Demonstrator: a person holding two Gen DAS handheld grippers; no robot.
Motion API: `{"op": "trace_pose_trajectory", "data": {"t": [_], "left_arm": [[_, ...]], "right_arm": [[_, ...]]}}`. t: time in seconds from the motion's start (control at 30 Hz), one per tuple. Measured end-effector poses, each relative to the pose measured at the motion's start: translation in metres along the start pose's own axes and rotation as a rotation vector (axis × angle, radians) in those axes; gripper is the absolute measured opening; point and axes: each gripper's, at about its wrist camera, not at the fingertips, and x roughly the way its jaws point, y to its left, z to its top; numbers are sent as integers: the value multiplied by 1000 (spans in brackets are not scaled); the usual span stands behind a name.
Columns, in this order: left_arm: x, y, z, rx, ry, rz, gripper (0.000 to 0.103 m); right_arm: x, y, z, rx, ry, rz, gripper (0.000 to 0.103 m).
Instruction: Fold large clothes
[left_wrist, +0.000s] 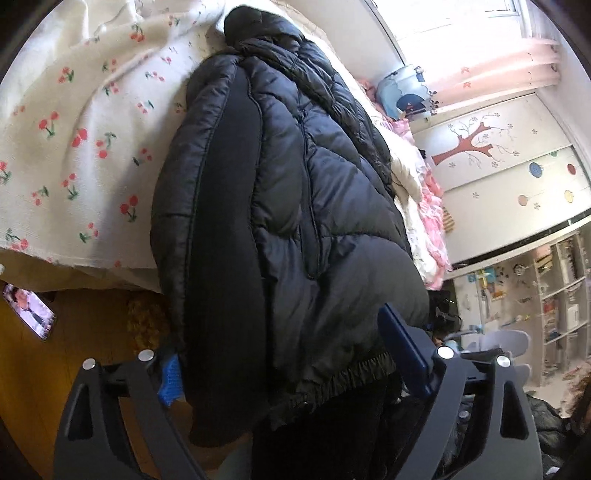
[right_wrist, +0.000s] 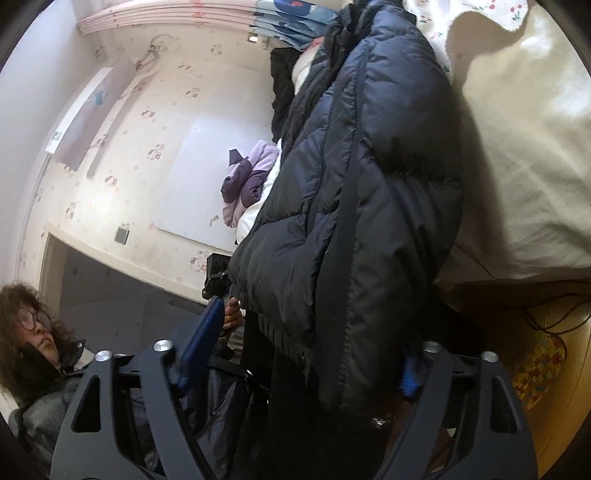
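Note:
A large black puffer jacket (left_wrist: 288, 206) lies lengthwise on a bed, its elastic hem hanging over the bed's near edge; it also shows in the right wrist view (right_wrist: 362, 192). My left gripper (left_wrist: 291, 365) is open, its blue pads (left_wrist: 402, 350) wide apart on either side of the jacket's hem. My right gripper (right_wrist: 303, 350) is also open, its blue pads (right_wrist: 201, 336) spread around the hem end of the jacket. Neither gripper is closed on the cloth.
The bed has a white sheet with red cherry print (left_wrist: 74, 140). Pink bedding (left_wrist: 432, 206) and a blue pillow (left_wrist: 402, 92) lie beyond. A purple garment (right_wrist: 247, 177) lies on the bed. A person (right_wrist: 33, 332) stands at left. Wooden floor (left_wrist: 29, 369) below.

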Motion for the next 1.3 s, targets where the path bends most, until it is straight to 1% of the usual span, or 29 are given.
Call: {"op": "trace_pose_trajectory", "data": {"t": [0.03,0.07,0.1,0.13,0.2,0.23,0.27,0.3,0.33,0.4,0.53,0.6,0.67,0.73,0.77,0.9,1.03,1.3], "left_arm": [[-1,-3,0,16,-8,24,74],[-1,-7,1,39,-10,70,68],[-1,-12,2,64,-8,136,56],[1,-18,2,97,-5,195,49],[2,-28,-1,156,-8,267,42],[2,-35,-2,189,-14,303,38],[4,-40,-2,215,-18,326,37],[6,-44,-3,237,-23,348,35],[7,-48,-4,259,-28,374,35],[9,-57,-6,306,-35,433,34],[13,-71,-14,392,-45,551,34],[16,-77,-16,419,-47,592,34],[18,-80,-17,433,-51,622,34],[19,-82,-20,450,-55,654,34],[20,-83,-21,458,-55,668,34],[26,-88,-24,484,-60,711,34],[27,-88,-26,491,-64,724,36],[29,-91,-30,519,-69,763,38]], "right_arm": [[-2,1,-1,-10,-10,-2,46],[-4,2,-1,-15,-19,-7,39],[-6,3,0,-20,-27,-10,27],[-7,4,0,-27,-35,-14,23],[-8,4,0,-30,-32,-9,24],[-6,4,-1,-25,-23,-15,25],[-5,2,-1,-15,-18,-22,26],[-3,0,-2,-3,-10,-25,32],[-2,-3,-3,7,-5,-29,45],[1,-7,-5,22,0,-43,53],[4,-13,-10,41,-3,-36,54],[3,-15,-10,38,-13,-36,53],[2,-14,-11,28,-24,-37,49],[0,-15,-13,21,-32,-39,43],[-1,-14,-13,21,-34,-39,43],[-3,-16,-13,34,-35,-39,43],[-2,-22,-14,59,-27,-41,57],[2,-21,-17,66,-26,-30,59]]}}
